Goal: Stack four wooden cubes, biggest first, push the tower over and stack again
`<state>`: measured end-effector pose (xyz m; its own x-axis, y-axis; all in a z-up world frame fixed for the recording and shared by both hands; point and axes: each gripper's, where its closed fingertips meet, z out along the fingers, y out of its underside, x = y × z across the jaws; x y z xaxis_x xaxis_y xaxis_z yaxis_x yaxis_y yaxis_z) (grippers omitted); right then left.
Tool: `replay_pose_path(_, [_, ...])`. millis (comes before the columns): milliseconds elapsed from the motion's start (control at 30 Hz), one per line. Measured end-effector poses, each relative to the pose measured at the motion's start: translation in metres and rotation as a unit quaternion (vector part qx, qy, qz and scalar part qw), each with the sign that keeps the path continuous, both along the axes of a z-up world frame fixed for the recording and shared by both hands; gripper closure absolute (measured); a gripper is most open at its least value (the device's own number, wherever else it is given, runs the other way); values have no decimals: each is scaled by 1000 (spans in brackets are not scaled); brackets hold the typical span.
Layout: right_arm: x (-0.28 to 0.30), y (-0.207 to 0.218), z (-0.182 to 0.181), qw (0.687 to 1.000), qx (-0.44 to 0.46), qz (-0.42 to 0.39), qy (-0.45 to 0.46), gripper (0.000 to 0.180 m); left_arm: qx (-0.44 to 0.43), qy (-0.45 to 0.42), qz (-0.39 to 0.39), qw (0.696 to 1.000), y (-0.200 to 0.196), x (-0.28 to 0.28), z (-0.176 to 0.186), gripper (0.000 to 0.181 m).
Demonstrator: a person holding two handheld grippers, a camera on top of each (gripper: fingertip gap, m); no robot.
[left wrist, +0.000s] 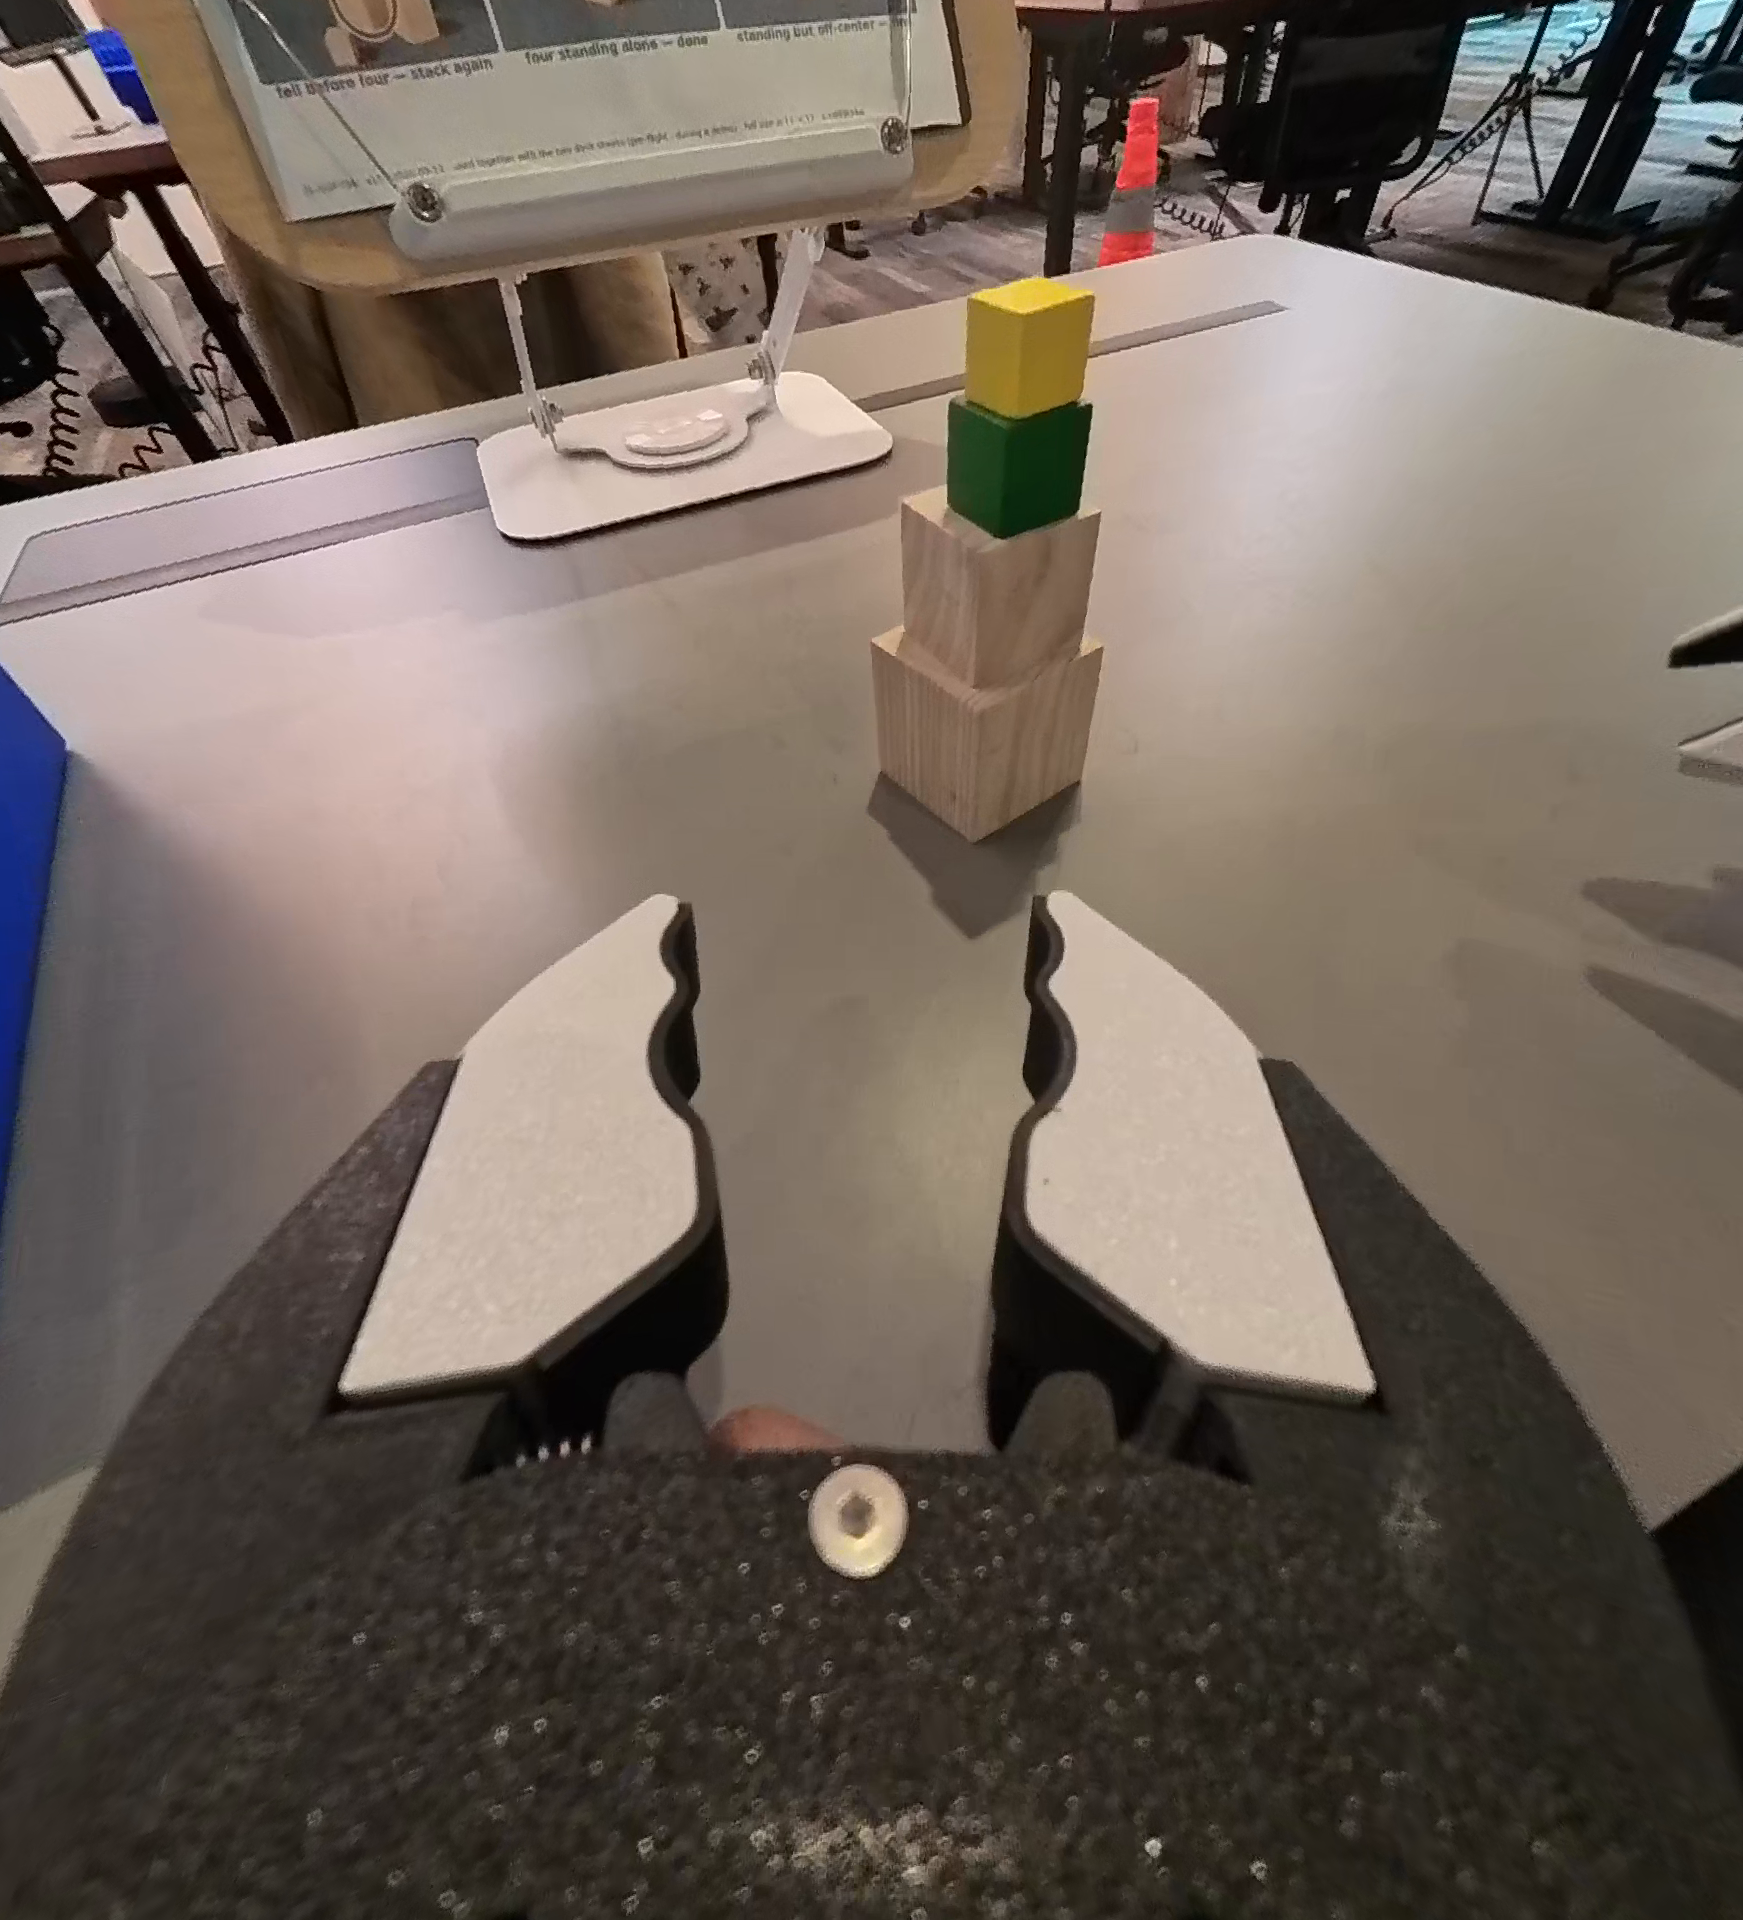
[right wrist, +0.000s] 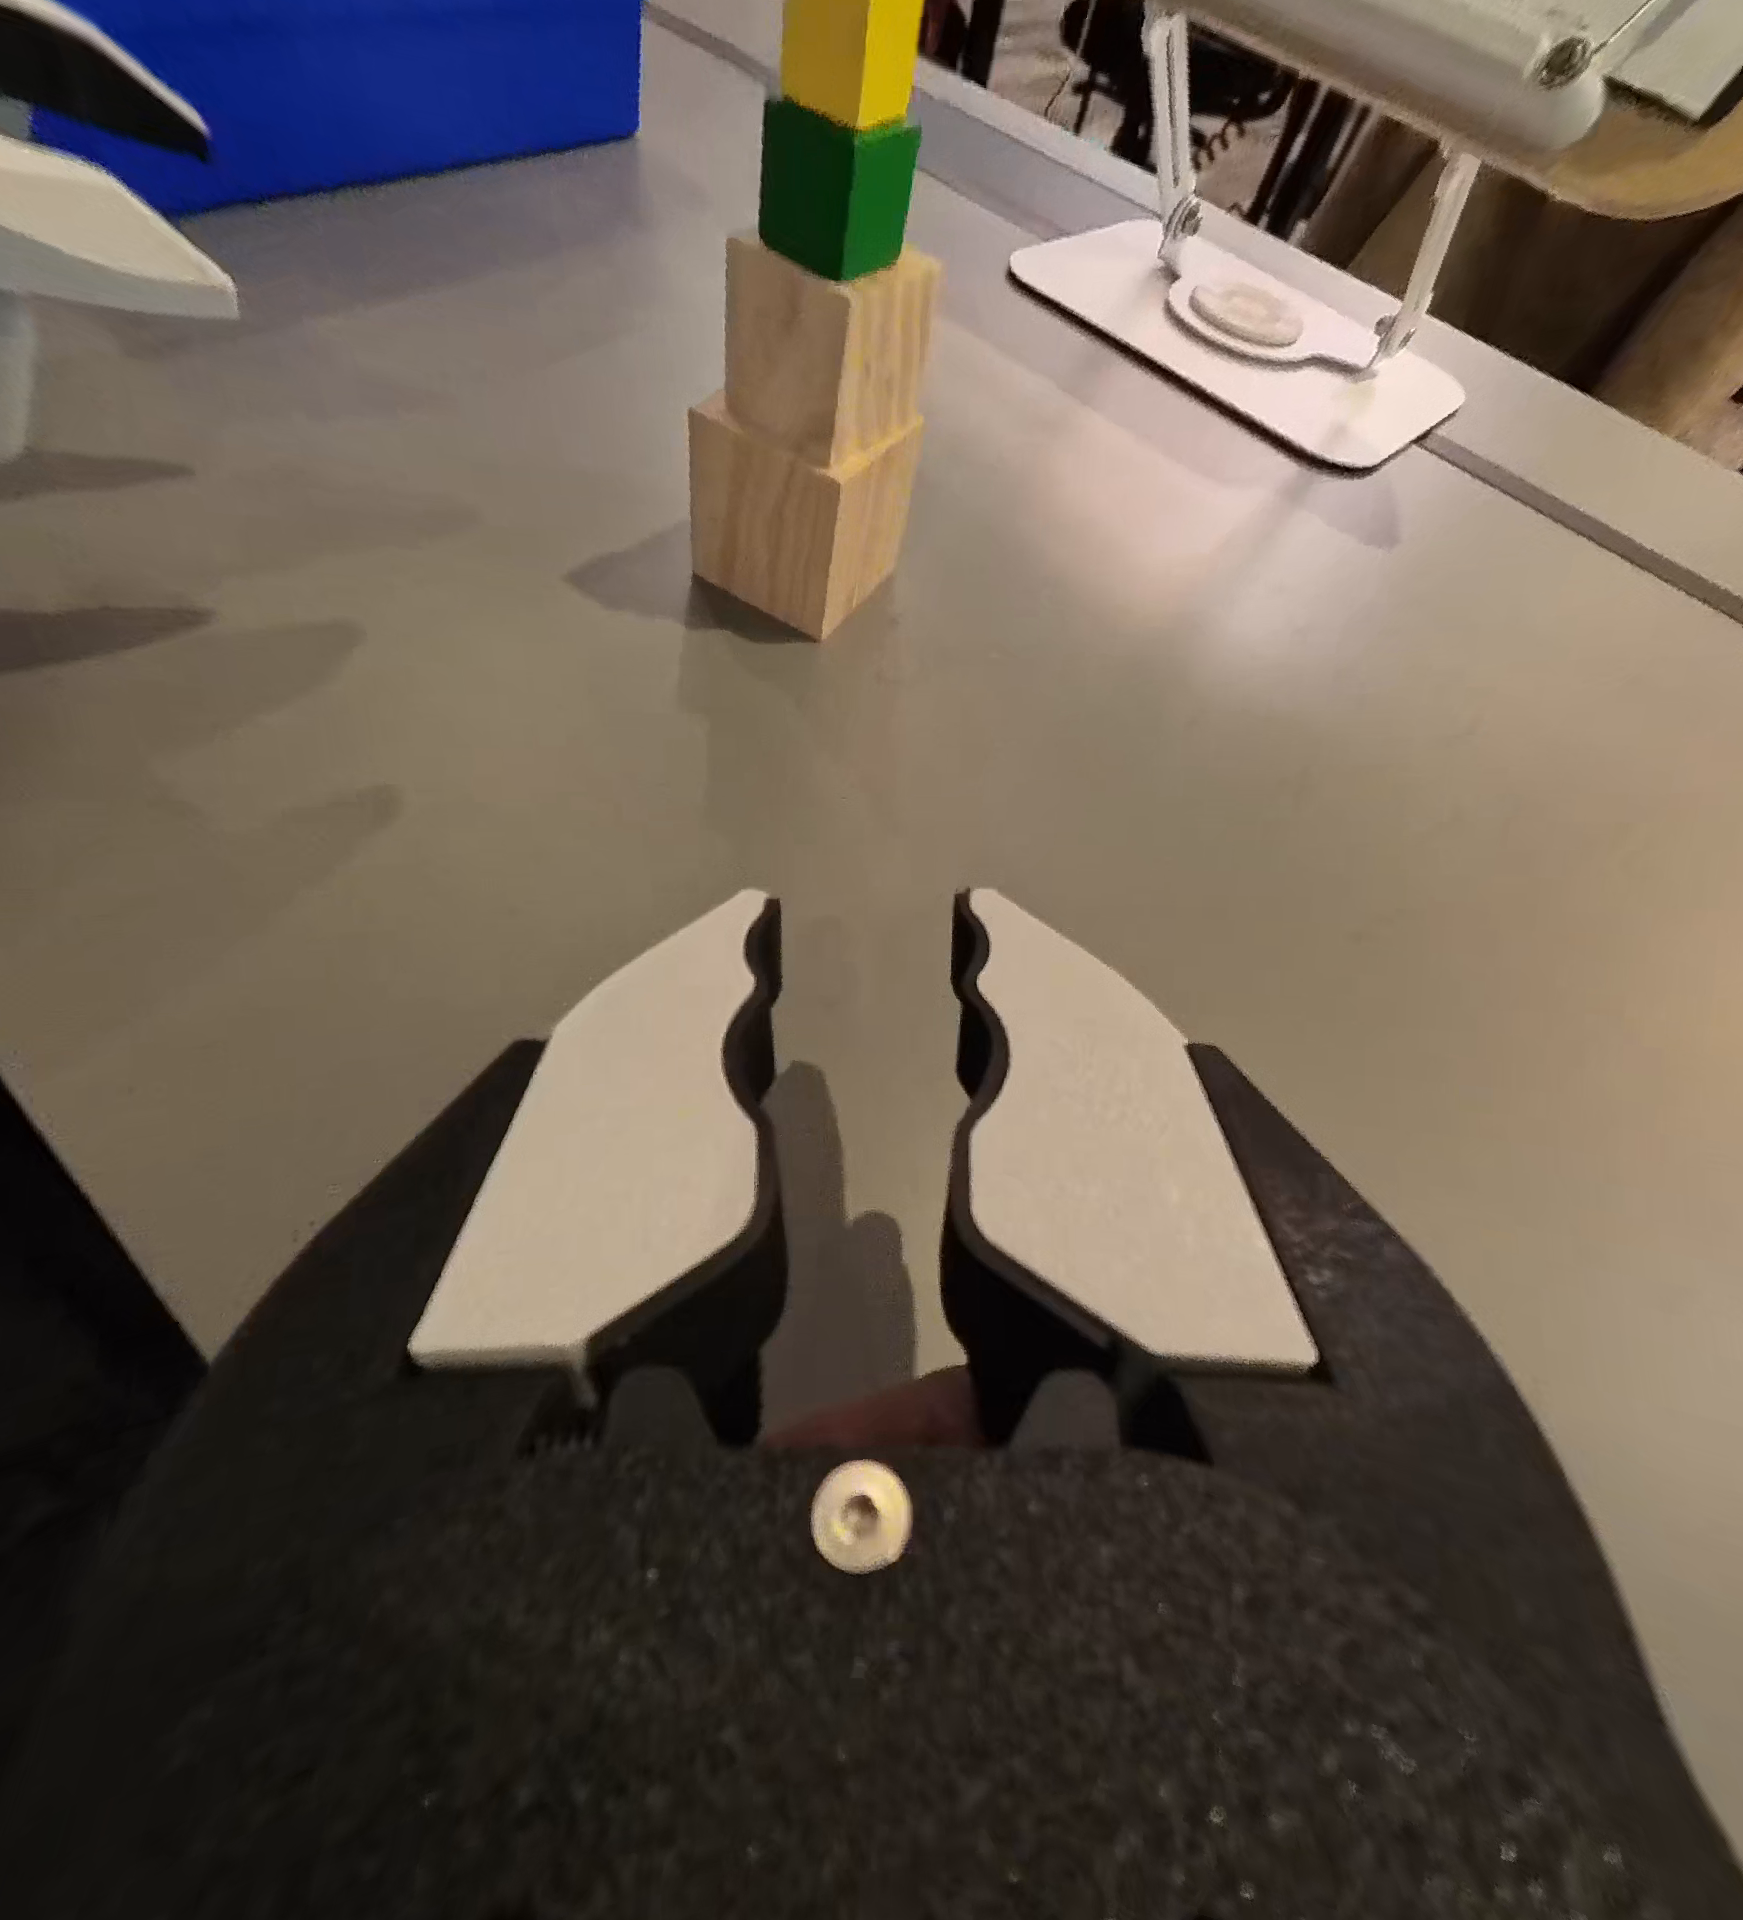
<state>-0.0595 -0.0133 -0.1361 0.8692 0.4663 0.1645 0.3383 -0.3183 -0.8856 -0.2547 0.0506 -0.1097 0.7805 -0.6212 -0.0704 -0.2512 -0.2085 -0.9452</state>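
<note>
Item: tower (left wrist: pixel 997 561) of four cubes, upright on the grey bench (left wrist: pixel 431 790), long axis vertical. Bottom to top: large plain wood cube (left wrist: pixel 986 743), smaller plain cube (left wrist: pixel 997 597), green cube (left wrist: pixel 1018 468), yellow cube (left wrist: pixel 1028 348).

Left tongs (left wrist: pixel 862 930): parted, empty, tower straight ahead and slightly right.

Right tongs (right wrist: pixel 862 914): parted, empty, tower ahead and slightly left.

Neither touches the tower; which is nearer cannot be told. Likely next step: a sideways push high on the tower.

Blue bin (right wrist: pixel 347 94): beyond the tower from the right tongs.
</note>
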Motion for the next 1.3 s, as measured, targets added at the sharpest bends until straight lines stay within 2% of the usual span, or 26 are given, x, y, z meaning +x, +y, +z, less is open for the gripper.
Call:
replay_pose_path(333, [-1,2,-1,1000,6,1,-20,149,-6,1,-5,1000,0,1,-4,121])
replay_pose_path(367, [-1,3,0,1000,7,3,-19,154,-7,2,-6,1000,-1,1,-4,121])
replay_pose_path(400, [-3,3,1,1000,10,14,-20,180,-7,2,-5,1000,-1,1,-4,121])
replay_pose_path(533, [-29,19,8,993,-13,95,-65,180,-5,-3,2,1000,2,-3,-1,121])
replay_pose_path(633, [-79,14,-5,960,-68,242,-126,180,-9,-8,6,1000,4,-6,0,121])
replay_pose_path(733, [-130,-19,-21,896,-100,393,-183,180,-12,-11,6,1000,6,-7,0,121])
replay_pose_path(800, [-146,-29,-31,862,-113,444,-216,180,-17,-12,4,1000,6,-7,0,121])
replay_pose_path(867, [-145,2,-40,865,-104,429,-240,180,-26,-19,-3,999,6,-6,1,121])
replay_pose_path(900, [-136,38,-43,885,-99,383,-245,180,-29,-22,-5,999,5,-6,1,120])
replay_pose_path(933, [-114,92,-45,915,-88,291,-264,180,-32,-22,-7,999,5,-6,0,121])
replay_pose_path(967, [-90,134,-51,932,-104,227,-263,179,-36,-21,-7,999,5,-6,-2,121])
replay_pose_path(1000, [-81,154,-50,951,-132,195,-201,180,-40,-18,-5,999,6,-6,-5,121])
replay_pose_path(1033, [-85,150,-45,953,-157,216,-144,180,-47,-15,-5,999,7,-5,-9,121])
replay_pose_path(1100, [-81,129,-26,955,-102,226,-162,180,-56,-12,-8,998,8,-3,-14,120])
replay_pose_path(1167, [-75,98,-10,963,-80,216,-138,180,-60,-11,-13,998,8,-1,-18,120])
replay_pose_path(1300, [-30,61,5,990,-61,91,-92,178,-55,-5,-8,998,5,-1,-18,119])
